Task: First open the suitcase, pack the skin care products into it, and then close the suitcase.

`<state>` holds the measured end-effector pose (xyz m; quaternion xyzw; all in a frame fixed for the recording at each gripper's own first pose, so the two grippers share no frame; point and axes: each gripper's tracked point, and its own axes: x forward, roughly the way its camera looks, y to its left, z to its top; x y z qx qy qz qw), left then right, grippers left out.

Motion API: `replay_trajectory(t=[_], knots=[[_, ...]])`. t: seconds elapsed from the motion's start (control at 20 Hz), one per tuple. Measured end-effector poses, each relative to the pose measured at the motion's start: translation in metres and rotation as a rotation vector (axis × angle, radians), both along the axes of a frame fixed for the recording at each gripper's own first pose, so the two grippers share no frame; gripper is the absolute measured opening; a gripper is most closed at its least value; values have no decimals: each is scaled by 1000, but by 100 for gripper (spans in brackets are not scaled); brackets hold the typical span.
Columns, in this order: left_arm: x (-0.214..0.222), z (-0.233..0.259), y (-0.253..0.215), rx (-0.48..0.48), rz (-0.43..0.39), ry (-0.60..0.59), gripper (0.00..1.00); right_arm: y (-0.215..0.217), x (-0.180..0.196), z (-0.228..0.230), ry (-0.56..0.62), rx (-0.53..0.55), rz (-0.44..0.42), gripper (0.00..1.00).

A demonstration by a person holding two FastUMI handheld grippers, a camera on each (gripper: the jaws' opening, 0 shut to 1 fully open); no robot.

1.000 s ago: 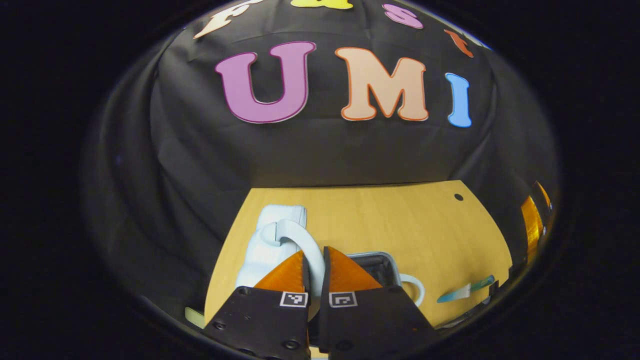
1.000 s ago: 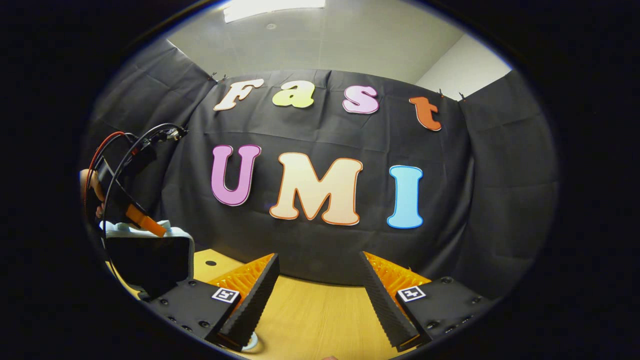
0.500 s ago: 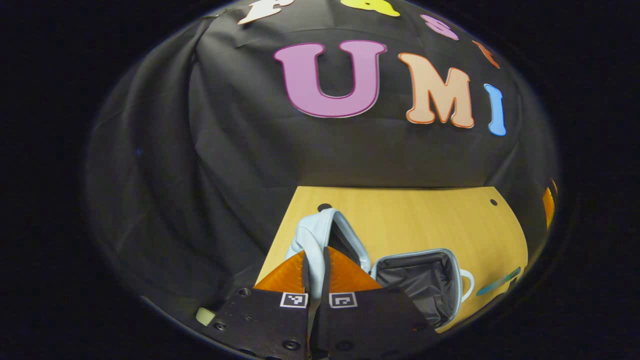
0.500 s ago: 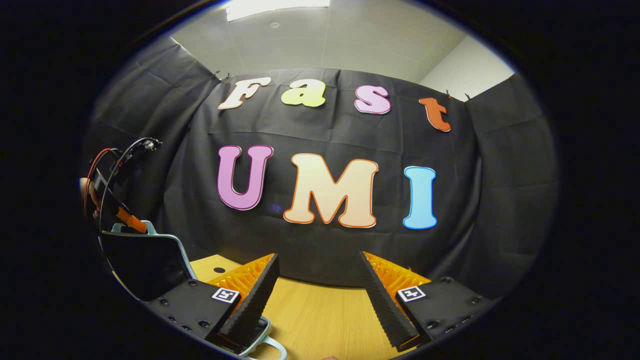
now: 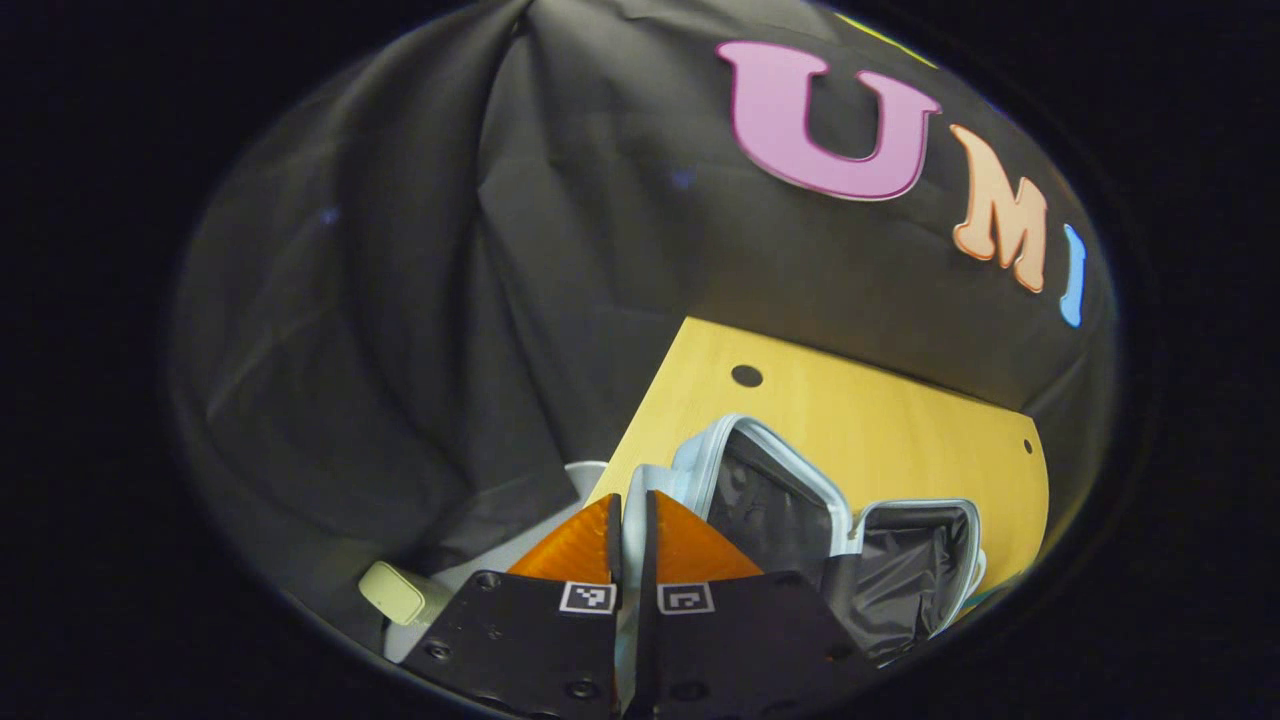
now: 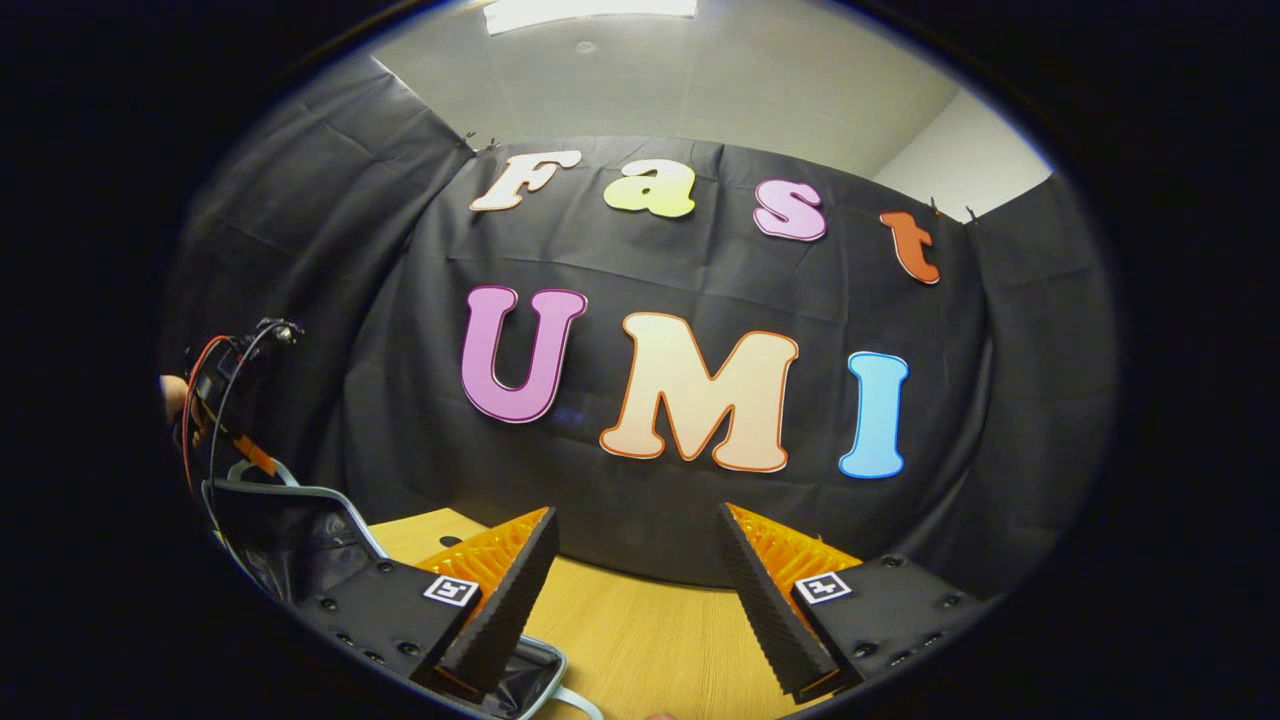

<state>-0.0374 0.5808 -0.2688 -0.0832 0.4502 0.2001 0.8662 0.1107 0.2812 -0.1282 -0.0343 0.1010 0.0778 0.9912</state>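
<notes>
In the left gripper view, the left gripper point(image 5: 628, 525) is seen with its orange fingers drawn almost together on a pale strip of the suitcase point(image 5: 800, 490), apparently the lid's handle or rim; both fingers appear to press on it. The lid half is held tilted open, its dark lining exposed, and the base half point(image 5: 920, 570) lies just beyond it on the wooden table point(image 5: 880, 420). The case is judged light and semi-stiff: a pale moulded shell with a soft, slack fabric lining, so it is likely to slide on the smooth table if pulled without support. The rim or handle is judged the best place to hold, since the lining would only bunch.

A small pale green object point(image 5: 392, 592) is seen at the lower left of this view, off the table's edge; its nature cannot be told.

In the right gripper view, the right gripper point(image 6: 640, 590) is held with its fingers wide apart and nothing between them, above the table. At the far left, the suitcase lid point(image 6: 290, 520) is seen from the other side, with the other gripper, its cables and a hand point(image 6: 175, 395) above it. The ceiling and its light, absent from the left gripper view, are seen here.
</notes>
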Motion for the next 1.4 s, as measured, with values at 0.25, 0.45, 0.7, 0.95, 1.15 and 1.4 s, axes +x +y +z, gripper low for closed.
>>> replay_trajectory(t=[0.25,0.45,0.7,0.95,1.15,1.4], knots=[[-23,-58,24,-30,50,73,1,8,1,-11,29,-14,5,98],[-50,-96,37,-13,117,129,4,9,1,-15,34,-40,12,98],[-41,-88,39,94,169,12,40,4,-5,-19,38,-31,16,98],[-11,-2,0,285,195,-317,96,-22,-15,-7,6,-5,3,99],[8,88,-55,375,145,-516,94,-46,-21,11,-43,4,17,100],[-21,153,-141,371,40,-607,93,-89,-36,11,-25,43,-3,98]])
